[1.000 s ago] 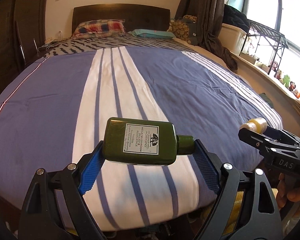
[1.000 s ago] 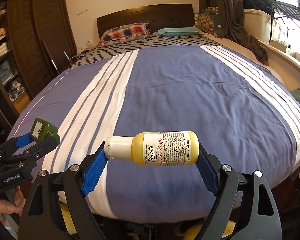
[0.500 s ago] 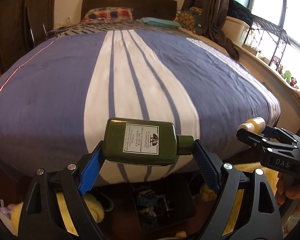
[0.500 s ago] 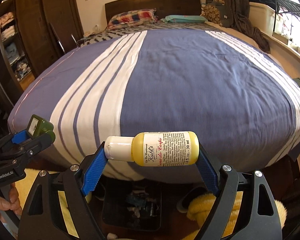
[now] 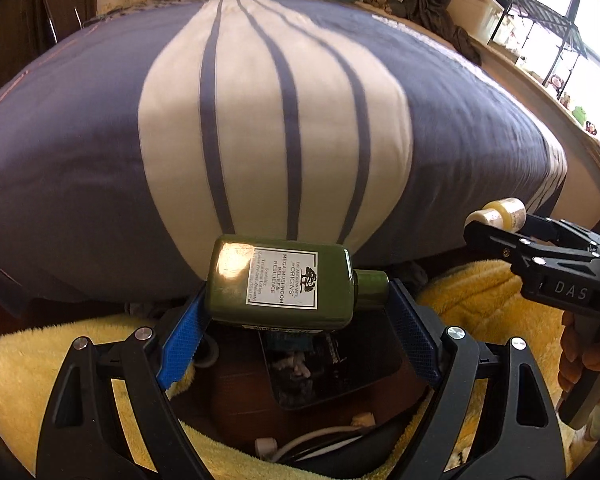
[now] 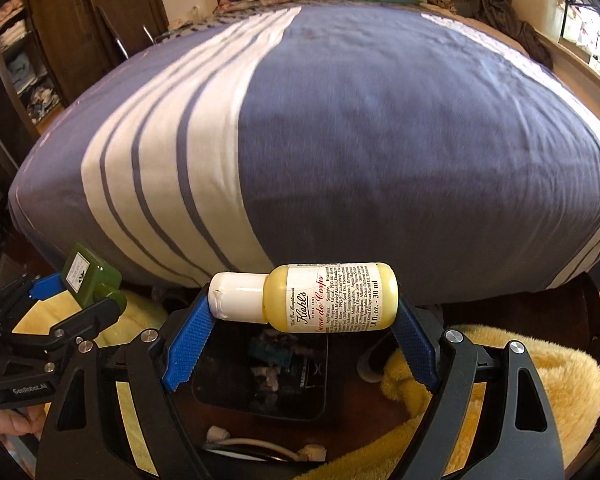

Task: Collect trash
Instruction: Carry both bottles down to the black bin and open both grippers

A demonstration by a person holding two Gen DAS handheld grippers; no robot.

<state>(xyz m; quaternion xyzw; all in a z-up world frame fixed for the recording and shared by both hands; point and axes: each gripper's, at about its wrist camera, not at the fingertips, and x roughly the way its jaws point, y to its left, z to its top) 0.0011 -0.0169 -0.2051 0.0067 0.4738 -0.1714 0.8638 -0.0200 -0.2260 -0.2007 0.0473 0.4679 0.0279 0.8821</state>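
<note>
Both grippers had dipped within the last second from a view across the bed (image 5: 80, 168) to its foot, bringing into sight a dark bin (image 5: 332, 376) on the floor that had been hidden below the frame. Judged from that descent, the drop-off stage of the trash collection was close, though neither bottle had been released.

The left gripper (image 5: 296, 312) kept its blue fingers (image 5: 180, 344) clamped end to end on a green bottle (image 5: 280, 280), held sideways at the centre of the left wrist view, cap toward 3 o'clock. Its white label read "Dr. Andrew Weil for Origins, Mega-Mushroom Relief & Resilience."

The right gripper (image 6: 300, 328) likewise stayed clamped on a yellow bottle (image 6: 328, 300) with a white cap toward 9 o'clock; the label read "Kiehl's," "Creme de Corps" and "30 ml." The bin (image 6: 260, 380) lay at 6 o'clock beneath it, already holding scraps, with yellow plush fabric (image 6: 520, 380) on either side.

"DAS" was printed on the right gripper's body as seen at 3 o'clock from the left camera; "GenRobot.AI" showed on the left gripper's at 8 o'clock from the right.
</note>
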